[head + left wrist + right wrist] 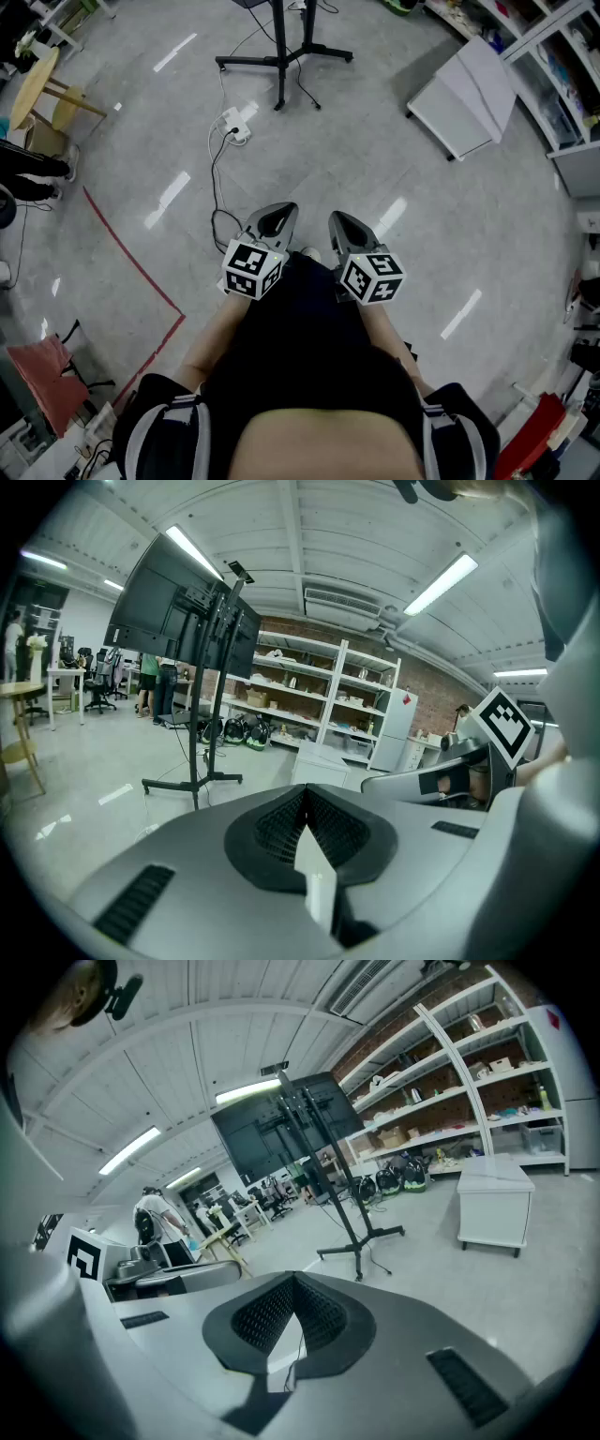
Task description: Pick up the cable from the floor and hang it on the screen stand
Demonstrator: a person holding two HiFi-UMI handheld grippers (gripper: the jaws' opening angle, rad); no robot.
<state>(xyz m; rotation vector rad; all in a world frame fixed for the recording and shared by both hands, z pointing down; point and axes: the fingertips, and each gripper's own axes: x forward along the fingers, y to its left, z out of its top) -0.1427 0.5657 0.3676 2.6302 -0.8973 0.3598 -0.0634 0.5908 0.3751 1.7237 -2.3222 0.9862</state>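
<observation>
The black cable (214, 178) lies on the floor (375, 169). It trails from a white power strip (234, 125) toward the near side, and its near loop shows just left of the left gripper (278, 217). The left gripper and the right gripper (342, 225) both have their fingers closed together on nothing, clear of the cable. The screen stand (281, 58) stands farther off, beyond the power strip.

Cable (216, 183) on the floor (375, 169) before the screen stand (281, 61)
It runs from just ahead of the left gripper (277, 219), which sits beside the right gripper (343, 227), to a power strip (234, 124) near the stand's base; a cabinet (464, 103) stands right, a tape line (131, 258) left
</observation>
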